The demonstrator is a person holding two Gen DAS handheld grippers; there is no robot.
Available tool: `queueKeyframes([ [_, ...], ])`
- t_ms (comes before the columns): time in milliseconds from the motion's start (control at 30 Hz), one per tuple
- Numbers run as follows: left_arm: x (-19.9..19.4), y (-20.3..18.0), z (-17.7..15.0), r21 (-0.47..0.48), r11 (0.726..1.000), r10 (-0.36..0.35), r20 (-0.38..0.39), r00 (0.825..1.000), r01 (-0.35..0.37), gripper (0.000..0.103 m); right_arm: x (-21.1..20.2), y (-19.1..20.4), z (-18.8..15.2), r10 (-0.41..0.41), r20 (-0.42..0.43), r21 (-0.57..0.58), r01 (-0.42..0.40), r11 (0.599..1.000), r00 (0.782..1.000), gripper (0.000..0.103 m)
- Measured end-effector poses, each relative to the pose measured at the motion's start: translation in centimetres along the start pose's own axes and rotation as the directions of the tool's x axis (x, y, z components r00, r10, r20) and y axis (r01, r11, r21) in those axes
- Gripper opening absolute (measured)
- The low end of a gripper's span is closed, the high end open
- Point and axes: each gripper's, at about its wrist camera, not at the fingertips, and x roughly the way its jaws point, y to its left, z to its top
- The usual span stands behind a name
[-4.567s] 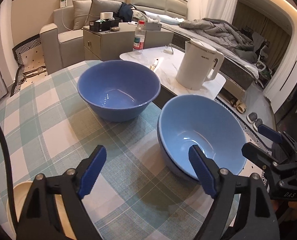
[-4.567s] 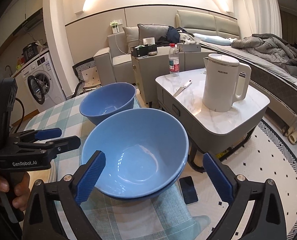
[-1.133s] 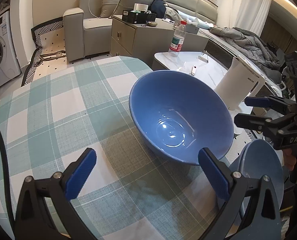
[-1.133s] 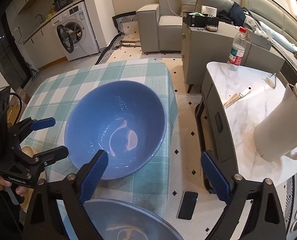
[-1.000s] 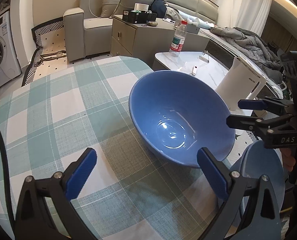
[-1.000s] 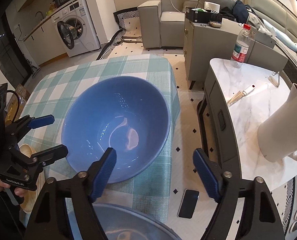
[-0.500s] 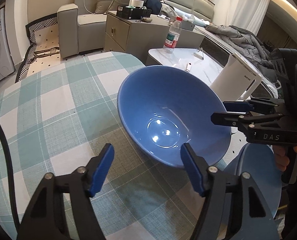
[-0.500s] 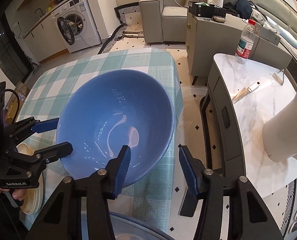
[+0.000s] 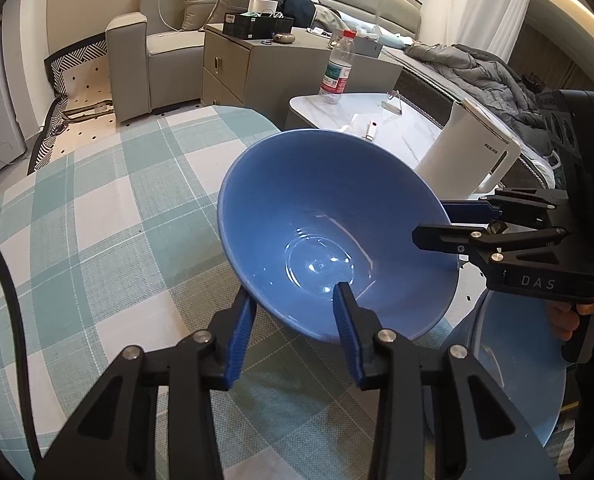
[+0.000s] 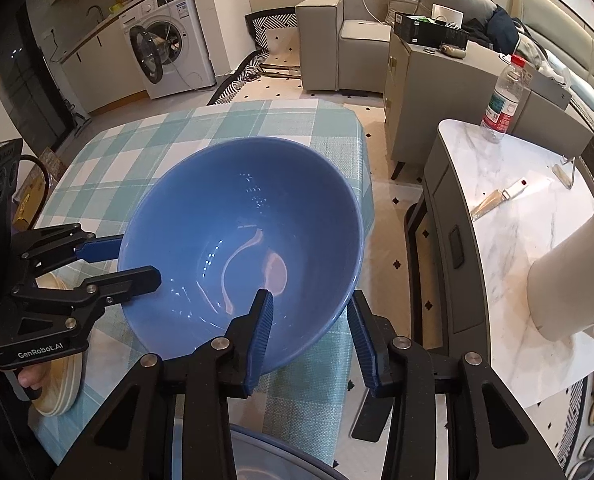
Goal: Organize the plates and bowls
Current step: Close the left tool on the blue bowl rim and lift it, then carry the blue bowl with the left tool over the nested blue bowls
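You are pinching the bowl [image 9: 329, 240] mid-frame: right gripper [image 10: 311, 334] clamping its rim, left gripper [image 9: 293, 332] closing, seemingly touching.

- The left wrist view looks steeply down along its jaws, close over the bowl [image 9: 329, 236], facing the kettle [image 9: 469, 152] and sofa [image 9: 165, 60].
- The right wrist view looks down from the bowl's opposite side, equally close, facing the washer [image 10: 169, 36].
- Both share the bowl, the tabletop [image 9: 97, 220], and each other's gripper.
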Motion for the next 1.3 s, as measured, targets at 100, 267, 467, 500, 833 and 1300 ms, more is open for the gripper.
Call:
queueKeyframes([
  [100, 0.0, -0.2, 0.0, 0.007, 1.000, 0.016, -0.001, 1.000, -0.016, 0.038, -0.2, 0.1, -0.1, 0.001, 0.008, -0.008, -0.001, 1.000, 1.000, 0.040],
  [267, -0.1, -0.3, -0.1, 0.009, 1.000, 0.025, 0.004, 1.000, -0.025, 0.038, -0.6, 0.5, -0.4, -0.011, 0.019, -0.016, 0.012, 1.000, 1.000, 0.040],
  [467, -1.1, -0.6, -0.1, 0.019, 0.999, 0.038, 0.026, 0.999, -0.038, 0.038, -1.6, 0.8, -0.6, -0.014, 0.045, -0.023, 0.015, 1.000, 0.999, 0.040],
  [500, -1.3, -0.7, 0.0, 0.020, 0.999, 0.039, 0.031, 0.999, -0.040, 0.038, -1.8, 0.9, -0.7, -0.015, 0.048, -0.024, 0.016, 1.000, 0.999, 0.040],
  [833, -3.3, -1.3, 0.0, 0.027, 0.999, 0.044, 0.072, 0.996, -0.046, 0.038, -4.3, 1.6, -1.1, -0.024, 0.099, -0.033, 0.028, 0.999, 0.995, 0.040],
  [1300, -6.7, -2.5, -0.3, 0.042, 0.998, 0.048, 0.136, 0.990, -0.054, 0.038, -7.9, 3.2, -2.4, -0.038, 0.160, -0.038, 0.045, 0.998, 0.986, 0.040],
])
